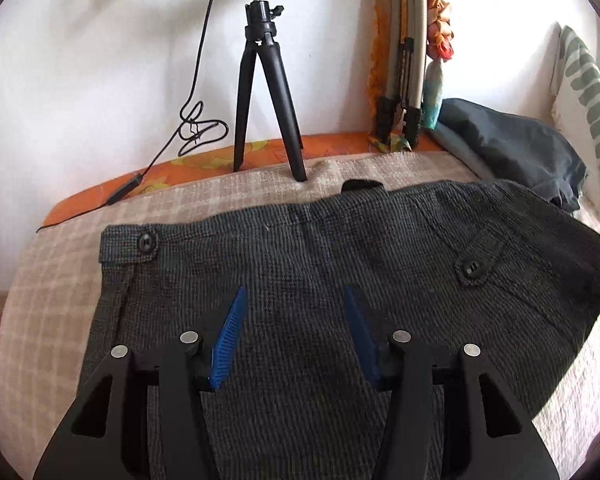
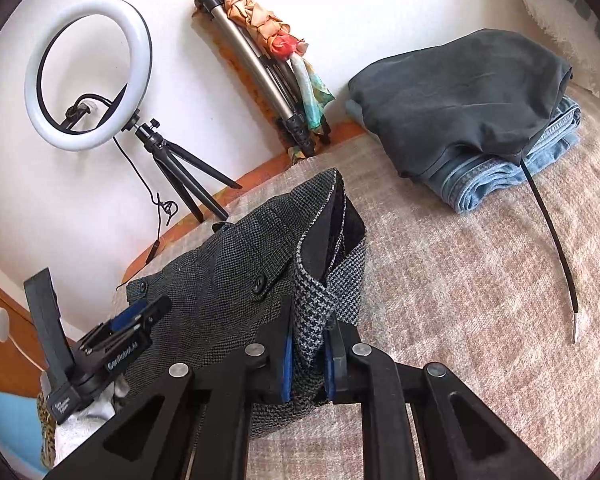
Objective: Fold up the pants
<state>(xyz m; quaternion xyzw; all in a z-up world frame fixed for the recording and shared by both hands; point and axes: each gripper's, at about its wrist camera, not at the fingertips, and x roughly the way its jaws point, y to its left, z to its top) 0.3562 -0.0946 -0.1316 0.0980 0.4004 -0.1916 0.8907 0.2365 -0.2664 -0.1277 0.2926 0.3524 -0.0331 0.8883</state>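
Dark checked pants lie across a beige blanket on a bed, waistband running left to right along the far edge. The right gripper is clamped on a lifted fold at the pants' right end. The left gripper hovers spread wide and empty over the middle, so the right one looks set to lead the fold leftward

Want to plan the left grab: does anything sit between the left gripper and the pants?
Nothing visible does. The left gripper hangs open directly above the pants, with only bare fabric between its fingers.
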